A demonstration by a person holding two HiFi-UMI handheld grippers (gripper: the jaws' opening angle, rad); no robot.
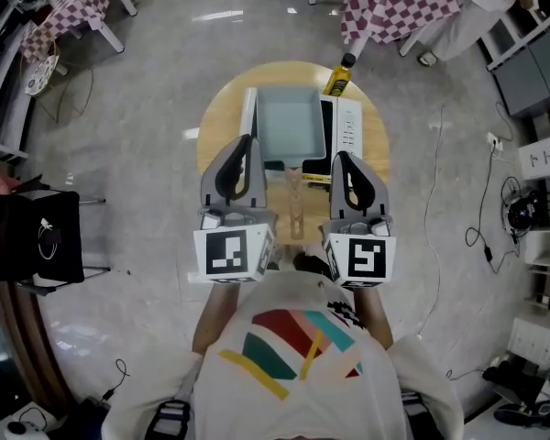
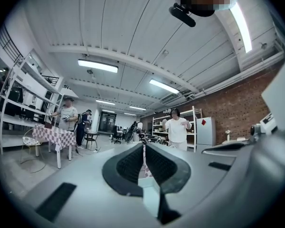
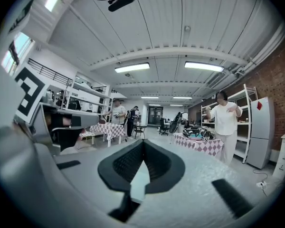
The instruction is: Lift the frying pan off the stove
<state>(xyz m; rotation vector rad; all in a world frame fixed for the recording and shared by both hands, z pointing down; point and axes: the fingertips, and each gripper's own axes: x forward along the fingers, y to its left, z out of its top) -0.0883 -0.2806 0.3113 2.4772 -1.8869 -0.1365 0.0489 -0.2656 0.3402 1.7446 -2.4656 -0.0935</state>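
Left gripper view is showing the left gripper (image 2: 144,151) with its dark ribbed fingers (image 2: 128,167) pressing together on nothing, while the right gripper (image 3: 142,146), seen in its own view, is likewise clenching on empty air. Both are pointing out across a workshop, where a person in white (image 3: 225,122) is standing by a checked table (image 3: 199,144). Seen from the head view, the two grippers are hovering side by side over the near edge of a round table (image 1: 222,108), neither touching the pan (image 1: 289,122). The square grey pan is sitting on the white stove (image 1: 346,126), its handle (image 1: 296,200) reaching back between the grippers. A yellow bottle (image 1: 339,76) is standing at the stove's far corner.
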